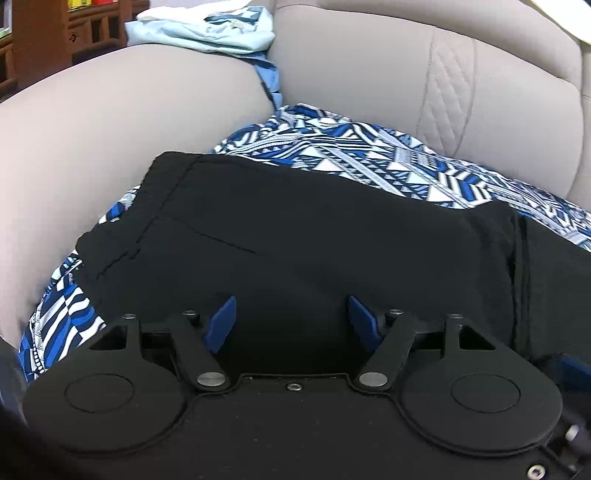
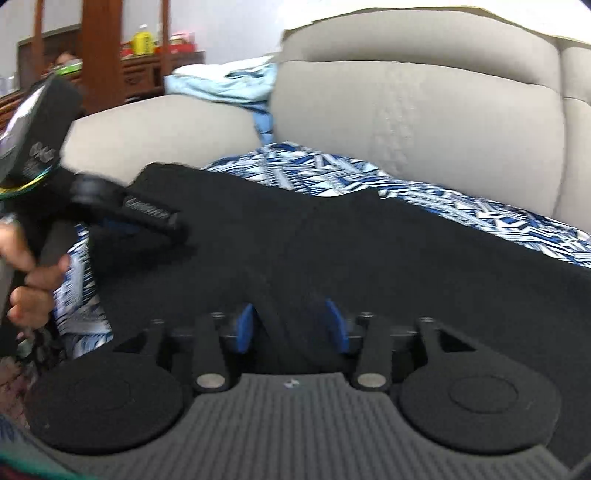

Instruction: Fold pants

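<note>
Because the black pants (image 1: 295,229) lie spread across the sofa seat (image 1: 110,129) on a blue patterned cloth (image 1: 369,155), both the left tongs (image 1: 291,321) and right tongs (image 2: 290,325) hover parted and empty above them — apparently poised to pinch the near edge for a fold.

Left gripper (image 1: 291,321) jaws apart over black pants (image 1: 314,236), pads not pressing the cloth. Pants lie on blue-white patterned cloth (image 1: 354,155) on beige sofa (image 1: 129,122). Light-blue garment (image 1: 207,29) far, on armrest.
</note>
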Available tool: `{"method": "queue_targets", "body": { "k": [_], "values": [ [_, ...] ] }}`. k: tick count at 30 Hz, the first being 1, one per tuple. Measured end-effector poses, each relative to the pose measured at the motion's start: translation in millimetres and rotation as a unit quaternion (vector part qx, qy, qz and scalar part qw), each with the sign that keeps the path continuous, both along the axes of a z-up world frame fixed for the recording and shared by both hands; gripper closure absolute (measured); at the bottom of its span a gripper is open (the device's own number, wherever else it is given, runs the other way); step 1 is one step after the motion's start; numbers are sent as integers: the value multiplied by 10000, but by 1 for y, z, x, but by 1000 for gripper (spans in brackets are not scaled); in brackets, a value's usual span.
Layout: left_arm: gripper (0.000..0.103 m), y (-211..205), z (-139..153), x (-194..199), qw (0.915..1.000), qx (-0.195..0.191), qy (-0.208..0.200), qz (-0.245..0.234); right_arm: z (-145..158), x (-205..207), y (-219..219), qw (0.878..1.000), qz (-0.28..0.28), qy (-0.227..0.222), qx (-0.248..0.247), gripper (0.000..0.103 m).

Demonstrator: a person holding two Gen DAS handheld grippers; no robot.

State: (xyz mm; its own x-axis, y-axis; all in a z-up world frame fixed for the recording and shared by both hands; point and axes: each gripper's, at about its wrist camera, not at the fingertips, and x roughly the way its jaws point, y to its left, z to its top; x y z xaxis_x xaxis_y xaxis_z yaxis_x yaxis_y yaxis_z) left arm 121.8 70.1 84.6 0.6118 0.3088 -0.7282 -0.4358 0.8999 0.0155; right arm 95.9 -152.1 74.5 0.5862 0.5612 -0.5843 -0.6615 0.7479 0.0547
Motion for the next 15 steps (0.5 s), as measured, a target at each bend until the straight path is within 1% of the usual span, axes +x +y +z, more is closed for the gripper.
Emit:
{"method": "queue_targets", "body": {
  "k": [3,6,8,12,15],
  "values": [
    [38,-14,6,-2,9997,-30,-64,-245,3,-5,-1,9997,167,133,95,31],
    [38,-32,17,-5,9978,-75,-204,-624,5,-9,-16,9992,89,300,237,28],
    [38,-45,23,-7,9956,-128,-304,-876,6,-12,-31,9991,-57,314,289,25],
    [37,-77,34,-14,9874,-216,-515,-1480,9,-17,-69,9975,-563,111,420,20],
    [35,-104,34,-20,9805,-111,-592,-1869,10,-28,-102,9922,-1110,-184,540,17]
  ]
}}
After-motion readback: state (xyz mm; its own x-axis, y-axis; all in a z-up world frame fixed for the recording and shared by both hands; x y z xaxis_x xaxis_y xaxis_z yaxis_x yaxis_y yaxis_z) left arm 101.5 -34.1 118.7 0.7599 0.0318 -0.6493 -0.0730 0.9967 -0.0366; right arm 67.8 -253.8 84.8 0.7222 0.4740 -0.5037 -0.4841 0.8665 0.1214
